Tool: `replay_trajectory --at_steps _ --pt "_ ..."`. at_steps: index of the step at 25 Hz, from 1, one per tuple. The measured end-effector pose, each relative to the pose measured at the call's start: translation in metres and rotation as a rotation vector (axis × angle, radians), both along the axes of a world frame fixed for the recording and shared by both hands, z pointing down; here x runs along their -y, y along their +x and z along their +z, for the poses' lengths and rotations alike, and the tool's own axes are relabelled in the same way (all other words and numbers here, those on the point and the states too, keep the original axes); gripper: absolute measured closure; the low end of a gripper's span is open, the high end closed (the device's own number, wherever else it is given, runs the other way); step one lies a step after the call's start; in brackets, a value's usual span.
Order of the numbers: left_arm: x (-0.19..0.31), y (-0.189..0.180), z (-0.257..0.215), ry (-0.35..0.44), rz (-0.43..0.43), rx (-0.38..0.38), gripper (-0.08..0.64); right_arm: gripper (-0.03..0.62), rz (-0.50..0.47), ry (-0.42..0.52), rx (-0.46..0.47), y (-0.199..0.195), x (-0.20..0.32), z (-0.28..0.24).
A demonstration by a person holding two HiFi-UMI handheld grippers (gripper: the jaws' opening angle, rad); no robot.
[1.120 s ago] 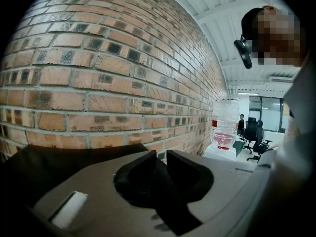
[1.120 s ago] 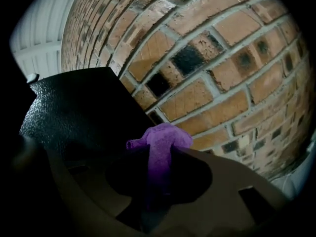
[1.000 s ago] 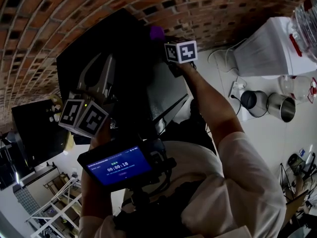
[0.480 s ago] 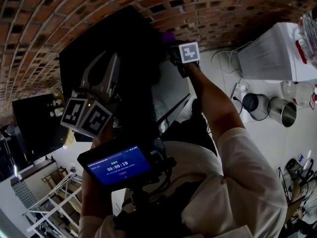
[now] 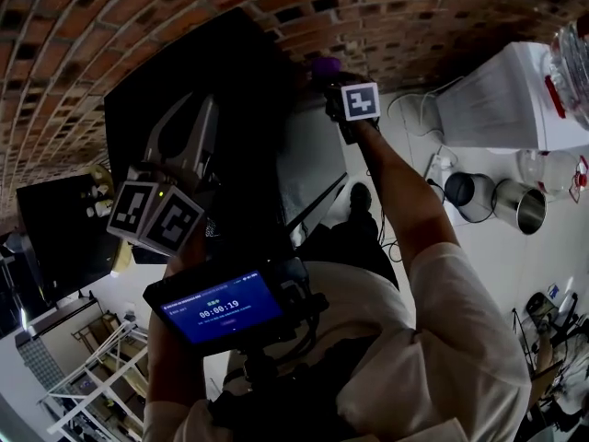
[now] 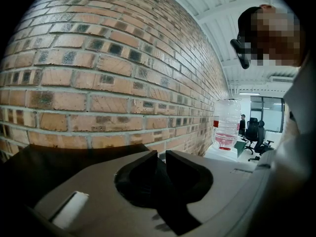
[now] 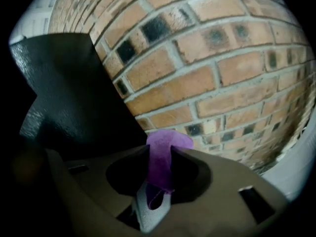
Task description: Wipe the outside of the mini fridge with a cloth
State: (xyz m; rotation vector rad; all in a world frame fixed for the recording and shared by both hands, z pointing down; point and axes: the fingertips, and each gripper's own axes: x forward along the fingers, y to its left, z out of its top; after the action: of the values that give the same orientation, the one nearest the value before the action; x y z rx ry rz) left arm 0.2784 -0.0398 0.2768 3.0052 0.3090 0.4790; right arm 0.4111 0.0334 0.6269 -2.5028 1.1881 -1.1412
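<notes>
**A:** Which step is this?

**B:** The wiping itself, I judge. The right gripper (image 7: 160,154) is pinching the purple cloth (image 7: 167,138), with a small tab poking out past the tips. It holds that tab at the far edge of the mini fridge (image 5: 207,67), the black box standing against the brick wall (image 5: 110,17).

**A:** And the other claw?

**B:** The left gripper (image 6: 161,156) hangs over the fridge's near side. Its jaws have just been closing and now stand almost together, with a thin slit between them and nothing in it.

**A:** What does the next move call for?

**B:** Keep the pinch firm, lay the tab flat against a black panel and draw it along that face. So little cloth sticks out that the jaw tips may scrape the panel unless the gripper is angled well.

**A:** Is the cloth on the fridge right now?

**B:** I cannot tell. In the right gripper view the tab shows against the bricks, just beside the fridge's edge, and the contact itself is not visible. The head view is dark there, so the fridge's faces merge into one black shape. Possibly it touches the corner, no more than that. The person's arm and a small screen (image 5: 221,307) cover the fridge's lower part.
</notes>
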Motion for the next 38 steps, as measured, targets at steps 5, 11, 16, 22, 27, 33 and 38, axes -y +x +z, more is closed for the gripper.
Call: replay_trajectory --at_steps 5,11,16,22,27,33,38 --pt "0.001 0.001 -0.001 -0.002 -0.013 -0.003 0.517 0.479 0.016 0.140 -0.002 -0.008 -0.011 -0.045" --pt "0.001 0.001 -0.001 -0.002 -0.010 -0.003 0.517 0.480 -0.020 0.424 -0.087 -0.032 -0.006 -0.161" --pt "0.001 0.002 -0.001 -0.003 -0.009 -0.007 0.517 0.480 -0.107 0.611 -0.251 -0.073 -0.008 -0.270" --pt "0.001 0.002 -0.001 -0.001 -0.007 -0.009 0.517 0.480 -0.217 0.726 -0.293 -0.116 -0.012 -0.328" --pt "0.002 0.002 -0.002 -0.001 -0.010 -0.010 0.517 0.480 -0.247 0.725 -0.304 -0.133 -0.010 -0.326" --pt "0.002 0.002 -0.003 -0.001 -0.013 -0.014 0.517 0.480 -0.225 0.698 -0.262 -0.131 -0.010 -0.300" --pt "0.003 0.001 -0.004 0.000 -0.022 -0.023 0.517 0.480 -0.223 0.663 -0.220 -0.127 -0.008 -0.276"
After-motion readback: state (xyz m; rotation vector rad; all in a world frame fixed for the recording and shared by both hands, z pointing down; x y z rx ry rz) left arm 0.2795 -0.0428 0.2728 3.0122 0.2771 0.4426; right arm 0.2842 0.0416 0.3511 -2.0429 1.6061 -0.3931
